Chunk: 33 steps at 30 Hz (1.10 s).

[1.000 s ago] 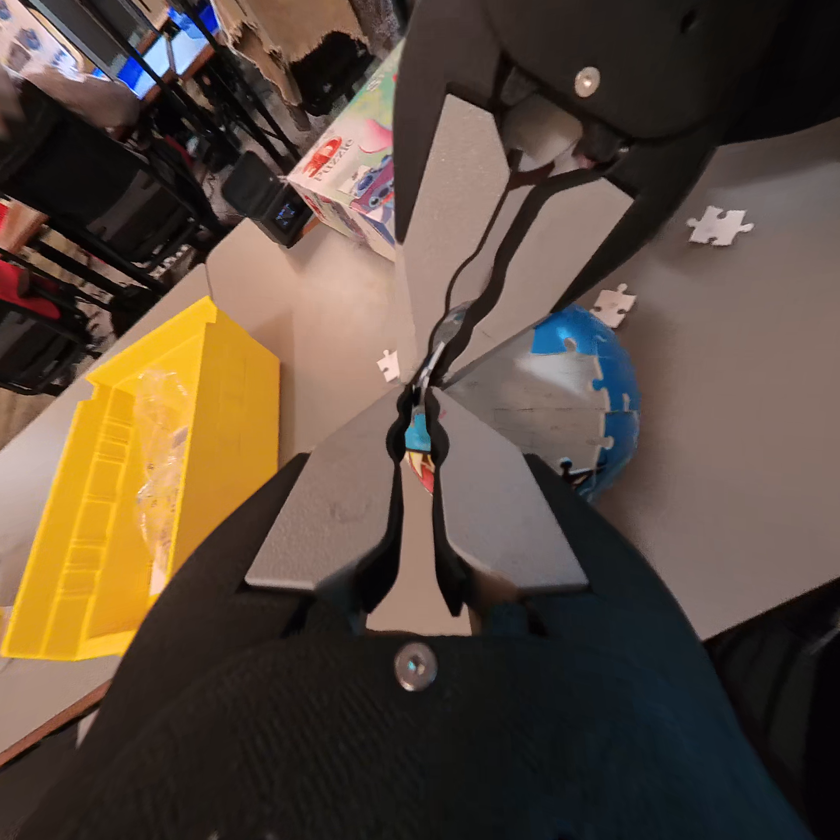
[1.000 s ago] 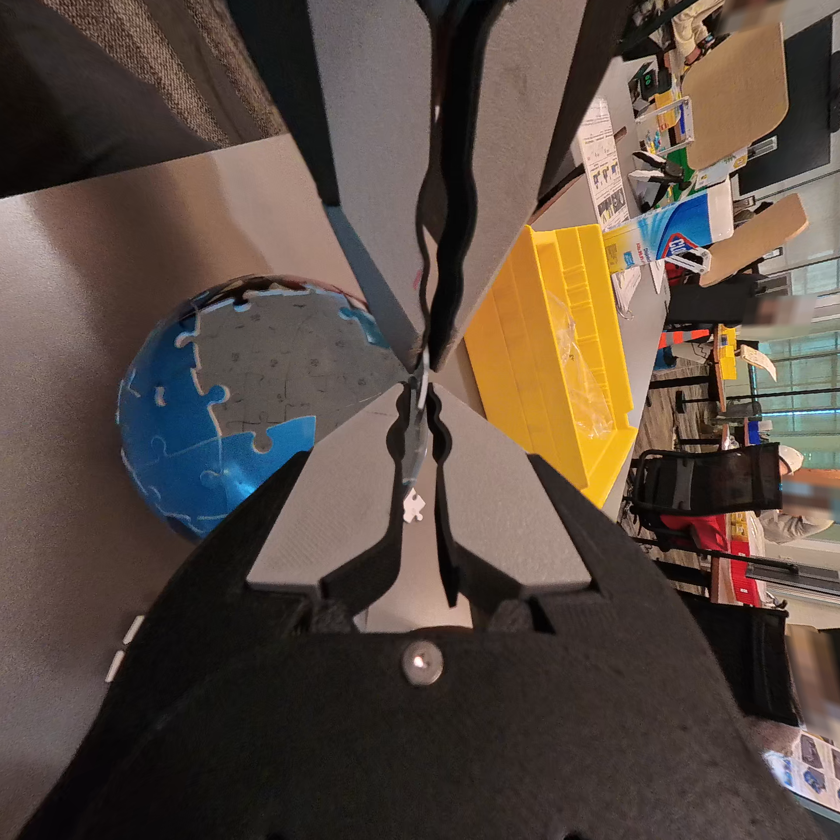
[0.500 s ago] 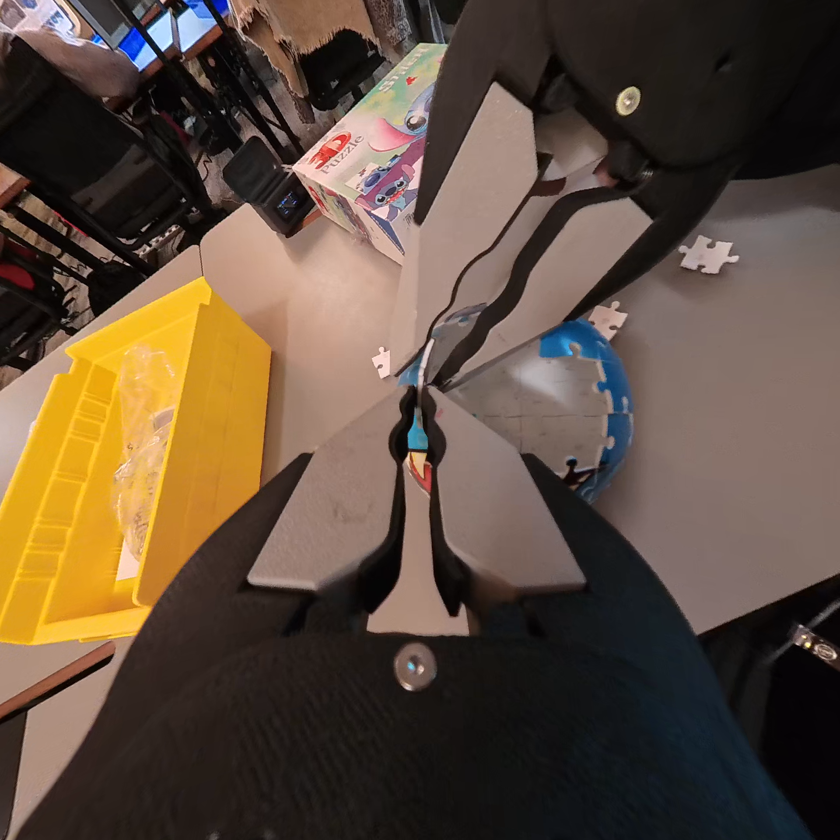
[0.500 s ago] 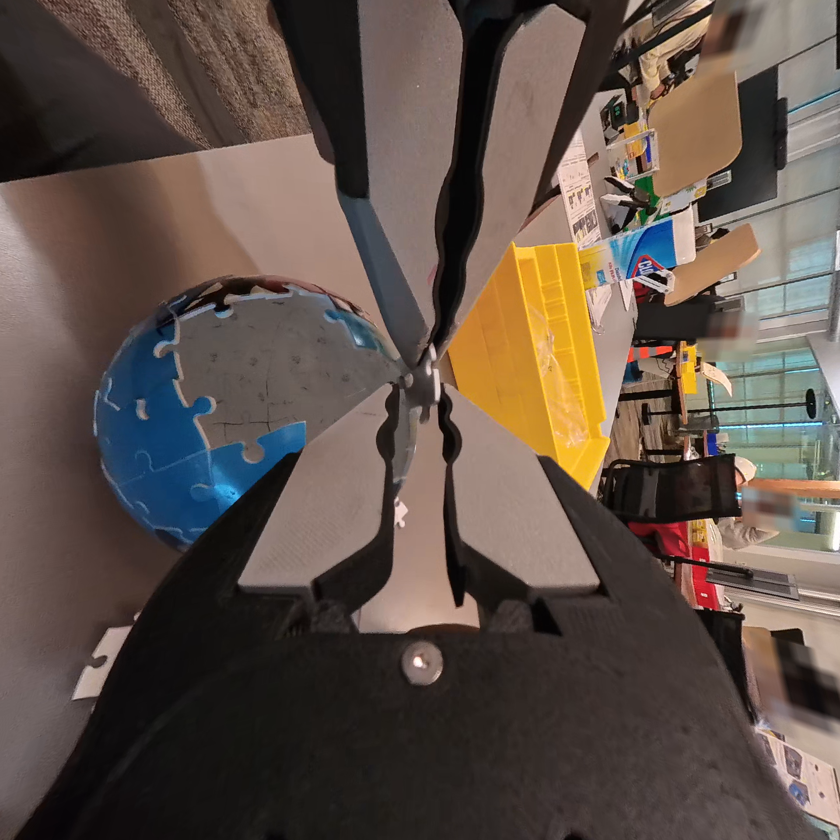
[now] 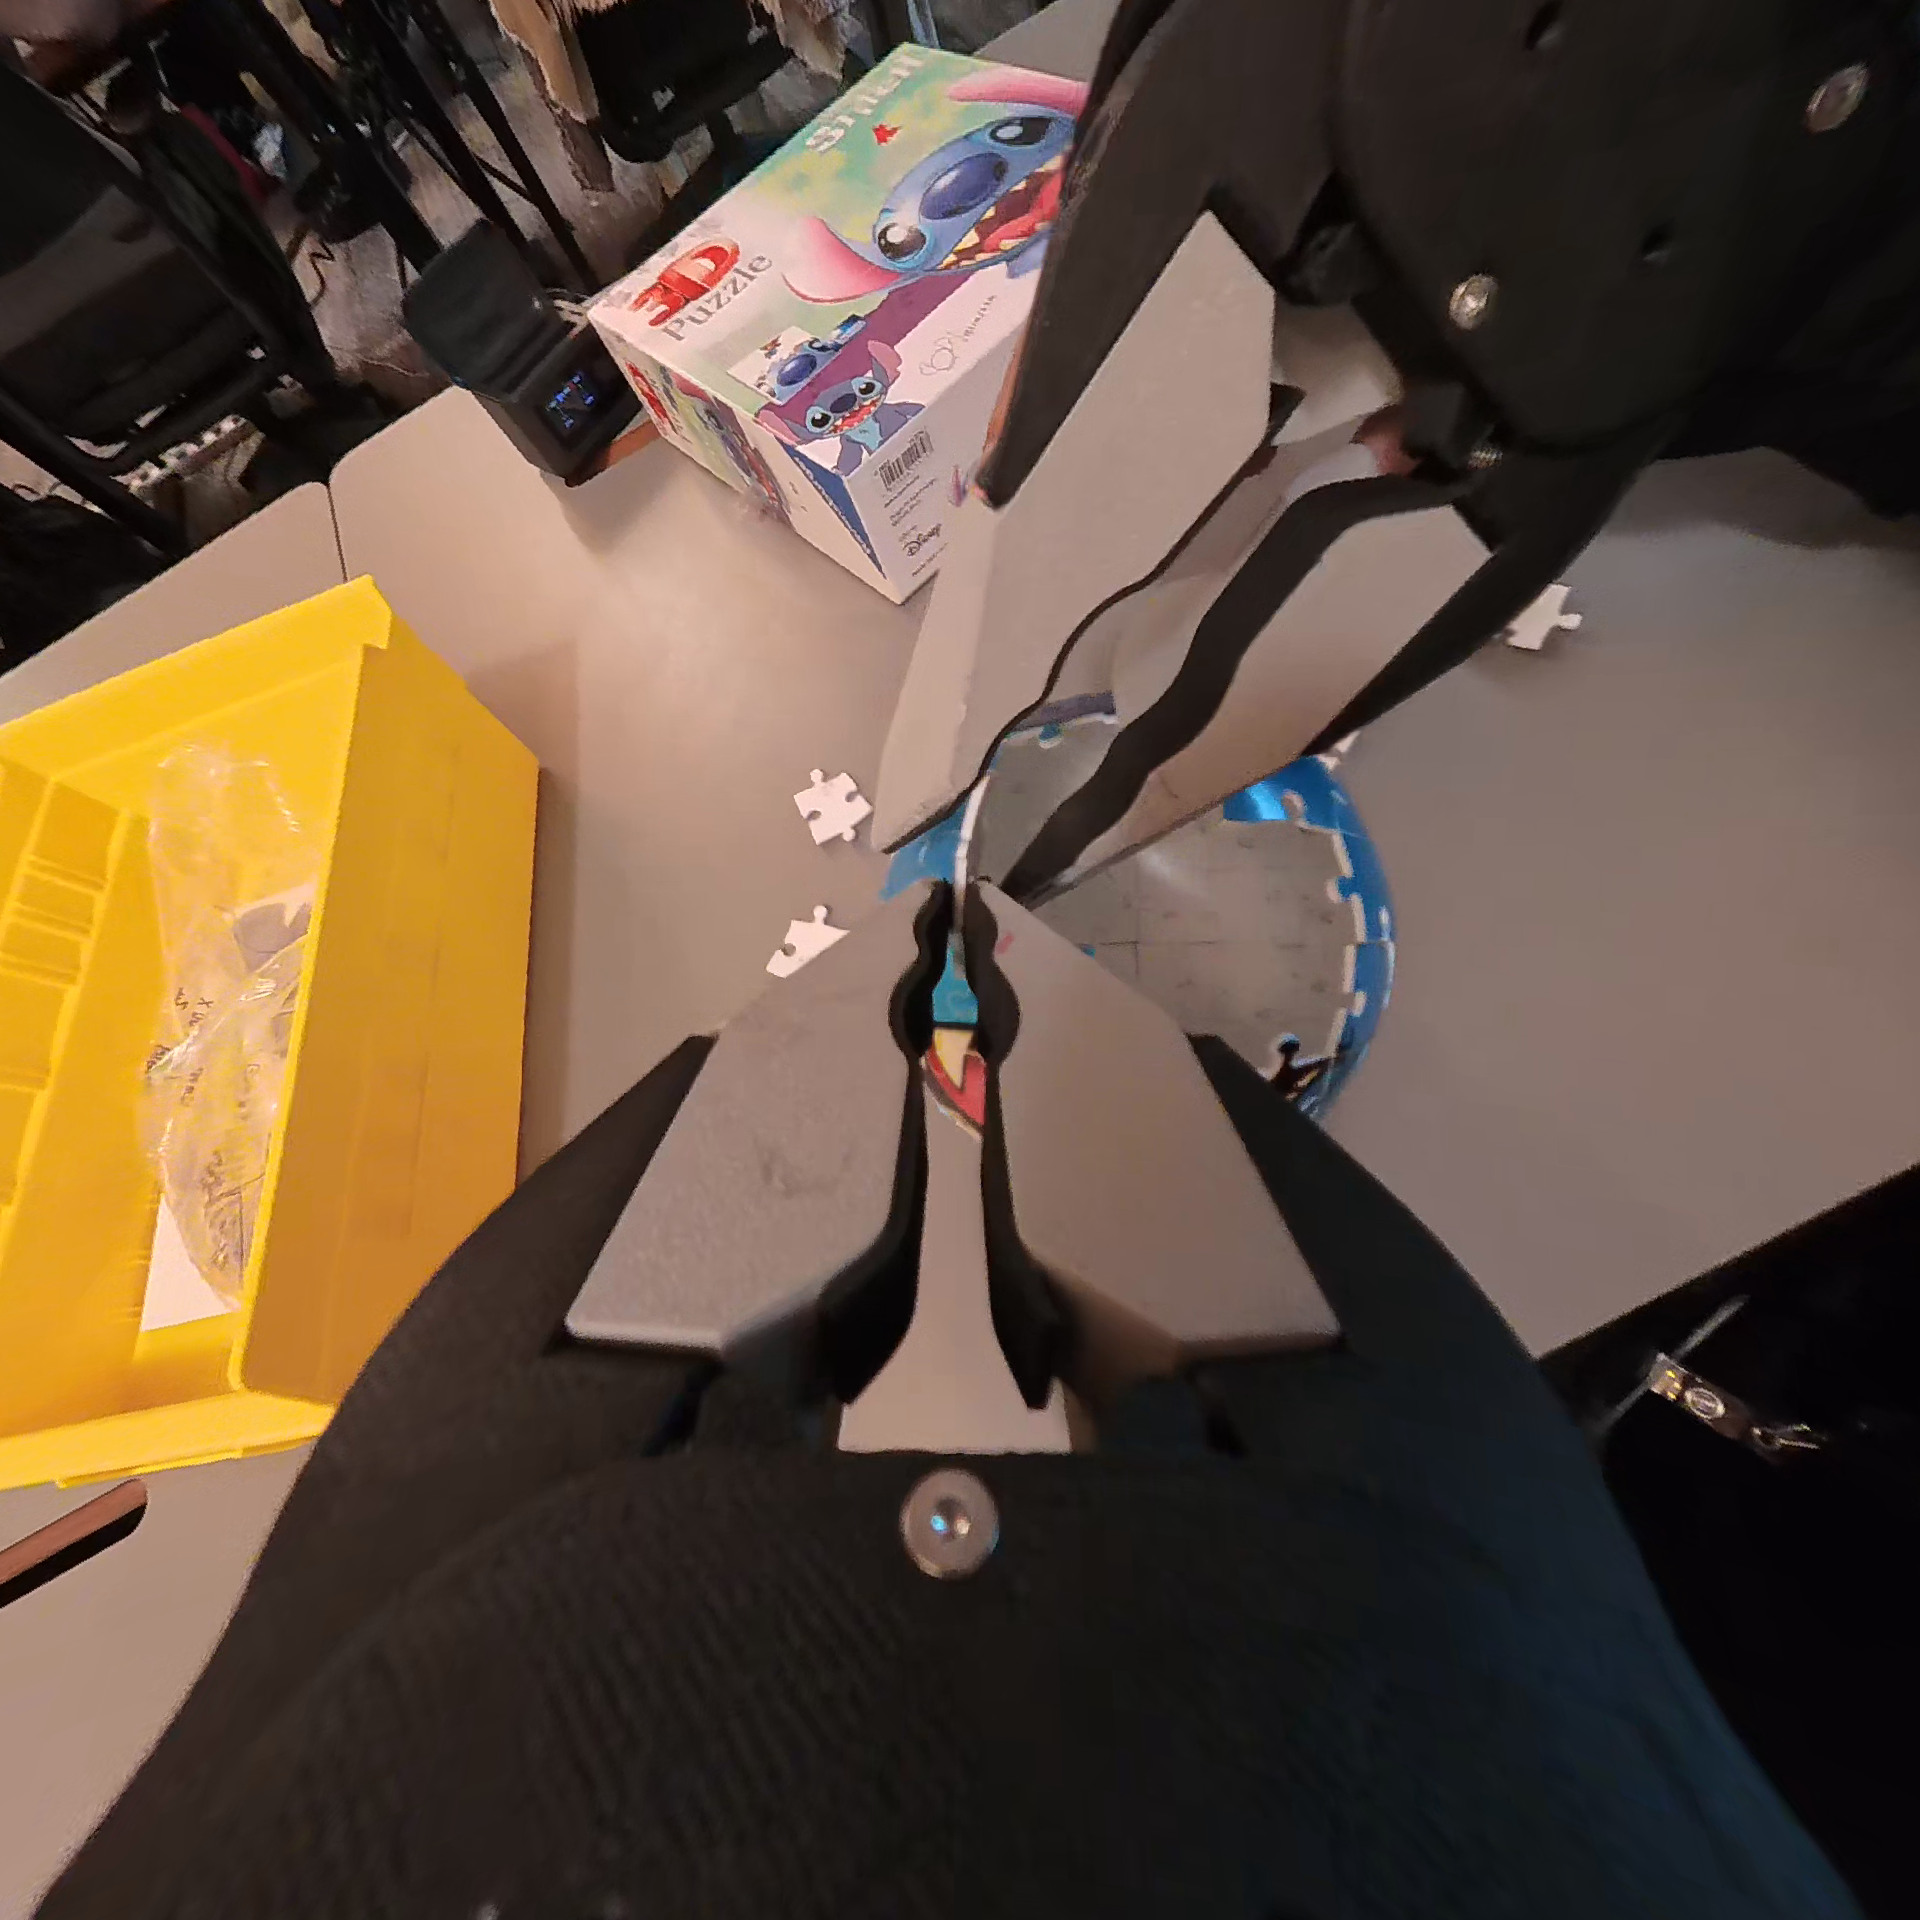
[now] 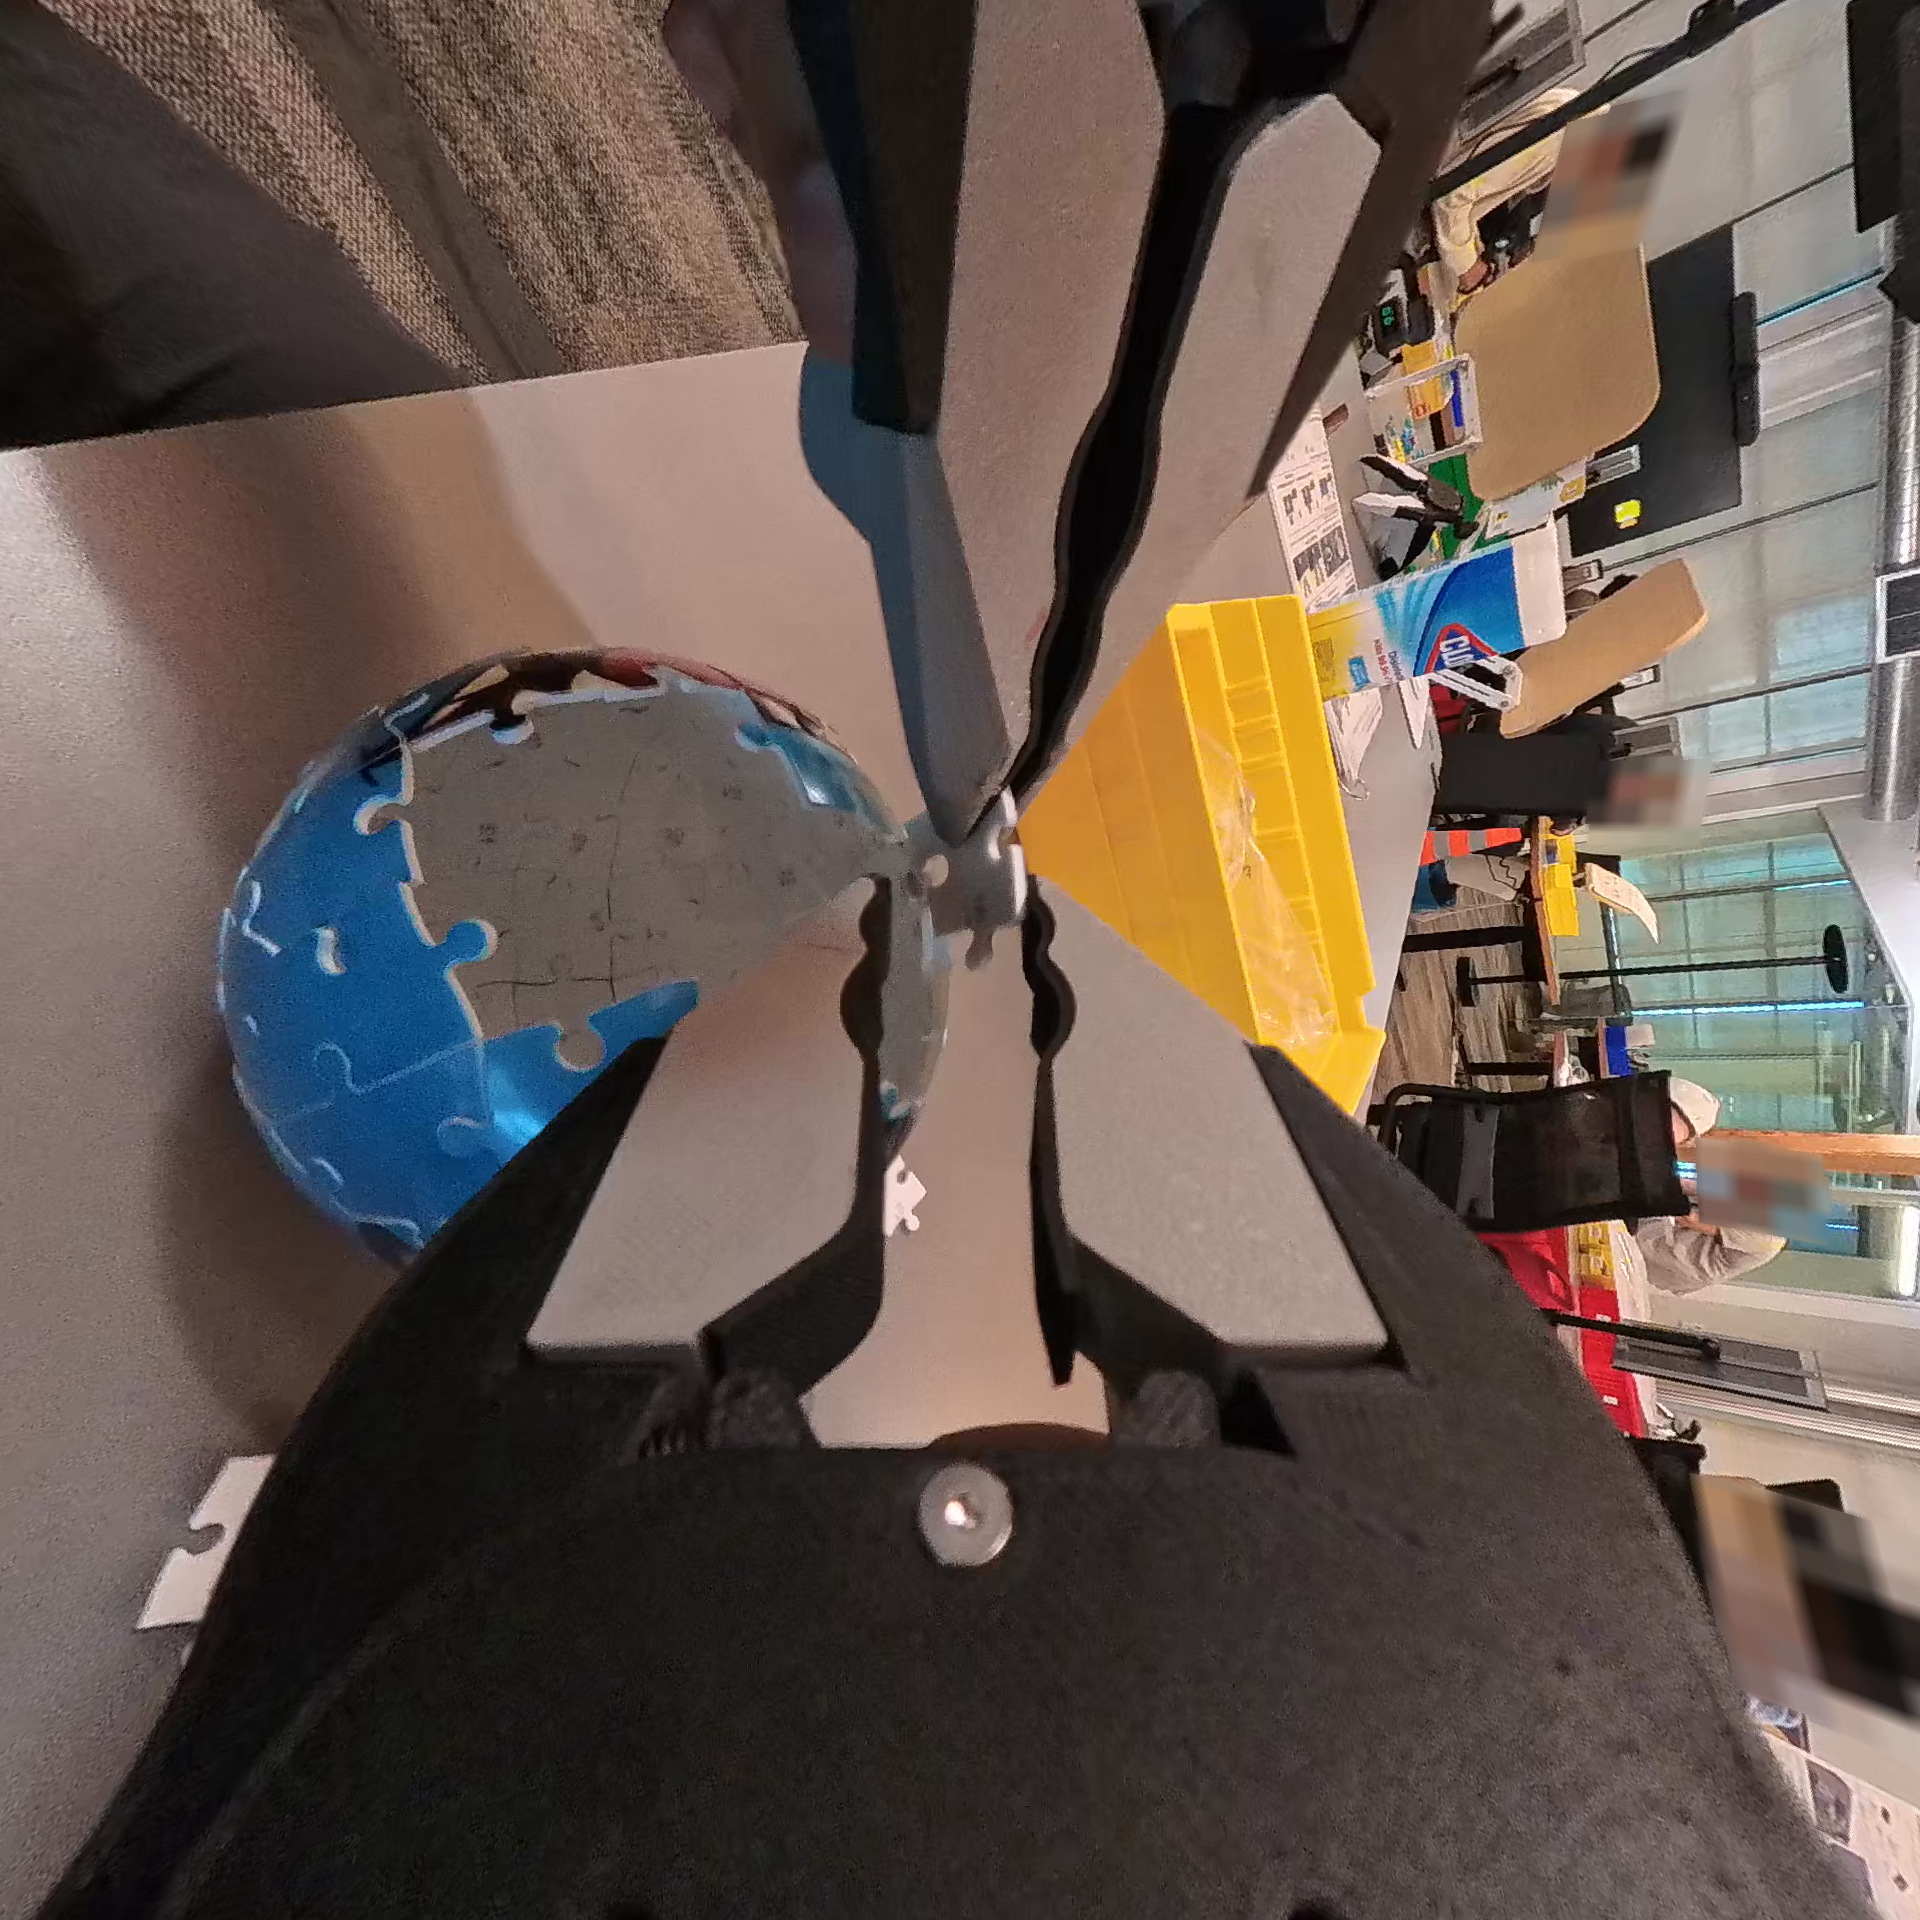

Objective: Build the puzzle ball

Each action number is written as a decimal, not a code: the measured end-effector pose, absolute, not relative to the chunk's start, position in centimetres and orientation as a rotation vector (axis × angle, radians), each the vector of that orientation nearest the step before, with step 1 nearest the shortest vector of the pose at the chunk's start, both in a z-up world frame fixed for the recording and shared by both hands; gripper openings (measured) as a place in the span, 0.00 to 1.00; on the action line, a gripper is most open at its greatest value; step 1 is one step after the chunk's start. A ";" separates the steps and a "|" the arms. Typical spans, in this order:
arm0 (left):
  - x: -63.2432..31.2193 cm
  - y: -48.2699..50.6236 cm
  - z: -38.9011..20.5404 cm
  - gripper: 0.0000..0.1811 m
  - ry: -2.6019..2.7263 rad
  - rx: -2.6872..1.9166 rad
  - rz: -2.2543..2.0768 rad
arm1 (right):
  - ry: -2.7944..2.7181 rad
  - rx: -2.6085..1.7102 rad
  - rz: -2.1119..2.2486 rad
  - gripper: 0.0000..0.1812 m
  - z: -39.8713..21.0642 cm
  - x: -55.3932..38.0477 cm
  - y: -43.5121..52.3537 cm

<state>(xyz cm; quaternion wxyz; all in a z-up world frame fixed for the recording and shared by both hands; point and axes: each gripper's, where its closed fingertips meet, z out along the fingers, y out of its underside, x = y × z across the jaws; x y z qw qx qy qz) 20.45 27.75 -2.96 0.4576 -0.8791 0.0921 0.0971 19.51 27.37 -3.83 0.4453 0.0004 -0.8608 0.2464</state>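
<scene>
Your right gripper [image 6: 951,904] has let go: a second ago its fingers were pinched on the grey puzzle piece [image 6: 982,883], and now they stand apart with a clear gap between them. The piece has not dropped. It stays at the tips of your left gripper [image 5: 958,902], whose fingers remain together and clamped on the rim of the puzzle ball [image 6: 520,925] right where the piece sits. The view does not settle whether the piece's tabs are fully locked into the neighbouring pieces or only resting in place.

The ball itself is a part-built shell, blue printed outside, grey inside, open toward the cameras. It appears to rest on the grey surface [image 5: 1558,935], though your left gripper may be lifting one edge slightly. Both grippers have risen a little over the last second, so the yellow bin [image 5: 312,935] and the puzzle box [image 5: 831,343] now show more fully beyond.

In my judgement this piece is handed over or seated, and your right gripper is free to fetch another. Loose white pieces [image 5: 828,805] lie on the surface just beside the ball, and another shows between your right fingers [image 6: 902,1197]. Much of the shell is still missing.
</scene>
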 end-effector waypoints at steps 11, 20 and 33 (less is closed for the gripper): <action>20.5 27.9 -3.1 0.00 0.221 -2.219 0.058 | -2.133 -0.006 0.568 0.13 -4.0 19.3 27.7; 20.3 28.0 -3.2 0.00 0.217 -2.229 0.045 | -2.126 -0.011 0.553 0.12 -3.9 19.2 27.9; 20.3 27.9 -3.2 0.00 0.212 -2.248 -0.048 | -2.127 -0.004 0.551 0.13 -4.0 19.2 27.9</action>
